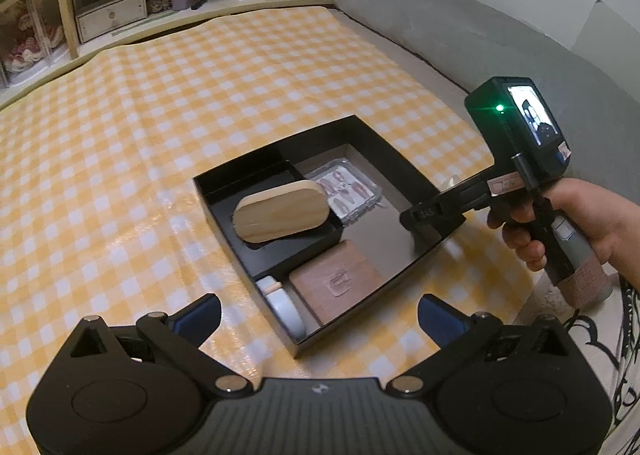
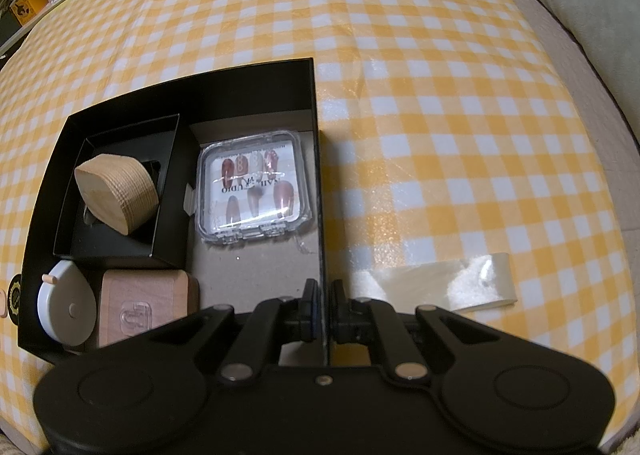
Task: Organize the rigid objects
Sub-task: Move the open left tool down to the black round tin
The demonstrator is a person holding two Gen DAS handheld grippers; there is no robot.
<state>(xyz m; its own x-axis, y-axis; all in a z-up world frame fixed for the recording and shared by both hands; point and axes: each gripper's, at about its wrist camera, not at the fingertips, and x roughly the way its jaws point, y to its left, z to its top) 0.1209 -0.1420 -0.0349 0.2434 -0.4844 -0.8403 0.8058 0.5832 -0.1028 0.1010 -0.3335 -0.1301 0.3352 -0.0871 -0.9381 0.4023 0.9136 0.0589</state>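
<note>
A yellow-and-white checked cloth is covering the bed, with a black box sitting on it. The right gripper is pinching the box's right wall, jaws pressed together on it. The left gripper is hanging above the box's near corner, jaws spread wide and holding nothing. Inside are lying four things: one oval wooden block, tilted in a smaller black tray with its long axis running left-right, one clear case of press-on nails, one square wooden block and one white tape measure. Only the right wrist view is showing a strip of tape on the cloth.
</note>
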